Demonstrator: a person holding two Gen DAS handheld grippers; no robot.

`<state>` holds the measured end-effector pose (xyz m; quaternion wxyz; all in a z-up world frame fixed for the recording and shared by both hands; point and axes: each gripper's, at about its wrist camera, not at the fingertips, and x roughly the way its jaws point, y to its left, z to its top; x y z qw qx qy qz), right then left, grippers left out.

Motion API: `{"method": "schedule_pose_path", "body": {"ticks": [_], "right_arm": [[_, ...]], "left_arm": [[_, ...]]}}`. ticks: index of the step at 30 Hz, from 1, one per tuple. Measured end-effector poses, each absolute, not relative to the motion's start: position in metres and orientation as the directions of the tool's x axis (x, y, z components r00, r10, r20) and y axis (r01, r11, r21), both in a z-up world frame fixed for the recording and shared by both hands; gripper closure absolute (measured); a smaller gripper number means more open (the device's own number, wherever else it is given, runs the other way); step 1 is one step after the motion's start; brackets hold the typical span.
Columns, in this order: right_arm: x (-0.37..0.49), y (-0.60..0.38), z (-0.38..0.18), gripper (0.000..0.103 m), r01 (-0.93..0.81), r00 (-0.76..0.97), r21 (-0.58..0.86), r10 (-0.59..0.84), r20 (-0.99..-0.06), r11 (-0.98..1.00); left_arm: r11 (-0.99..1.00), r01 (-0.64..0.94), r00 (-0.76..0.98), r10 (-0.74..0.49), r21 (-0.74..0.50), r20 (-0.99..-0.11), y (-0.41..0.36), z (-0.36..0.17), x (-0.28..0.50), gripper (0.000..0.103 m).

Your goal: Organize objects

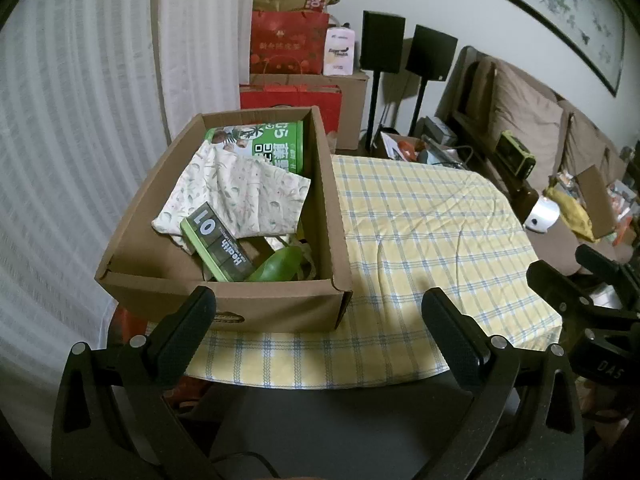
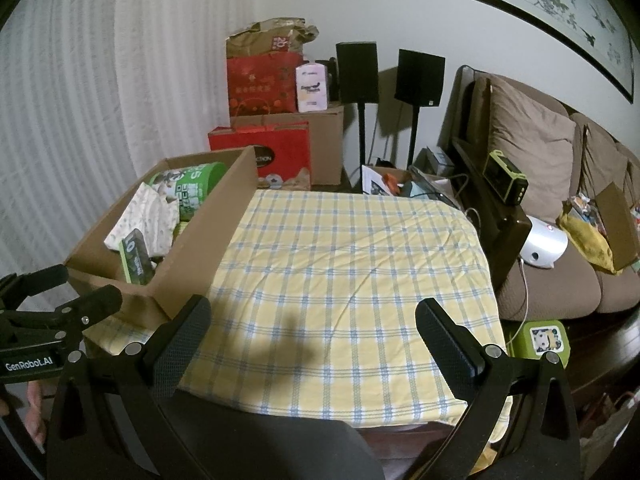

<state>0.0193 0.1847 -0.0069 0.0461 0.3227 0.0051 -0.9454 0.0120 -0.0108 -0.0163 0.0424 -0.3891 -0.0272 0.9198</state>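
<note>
Cardboard box (image 1: 224,304) beyond left fingers (image 1: 188,332)

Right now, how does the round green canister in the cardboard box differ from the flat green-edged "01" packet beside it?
The round green canister is cylindrical and bulky; the flat green-edged "01" packet is a thin slab. The canister lies at the far end of the cardboard box, partly under a floral cloth; the packet leans tilted at the near end, over that cloth. Both are green and printed.

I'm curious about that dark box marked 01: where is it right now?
The dark box marked 01 lies inside the cardboard box at the table's left, near its front wall, partly on the floral cloth.
</note>
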Motion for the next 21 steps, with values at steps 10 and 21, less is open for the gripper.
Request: {"method": "schedule_pose_path", "body": {"ticks": [10,21], "right_arm": [[0.0195,0.1848,-0.0064,0.000,0.091,-0.788,0.020,-0.085,-0.610,-0.996],[0.0201,0.1847,-0.0056,0.000,0.091,-0.788,0.021,-0.085,-0.610,-0.996]], "left_arm": [[-0.995,-0.057,-0.693,0.099,-0.082,-0.714,-0.0105,-0.0165,0.0128,0.000],[-0.995,-0.057,-0.692,0.100,-0.084,-0.715,-0.0103,-0.0160,0.0133,0.000]]}}
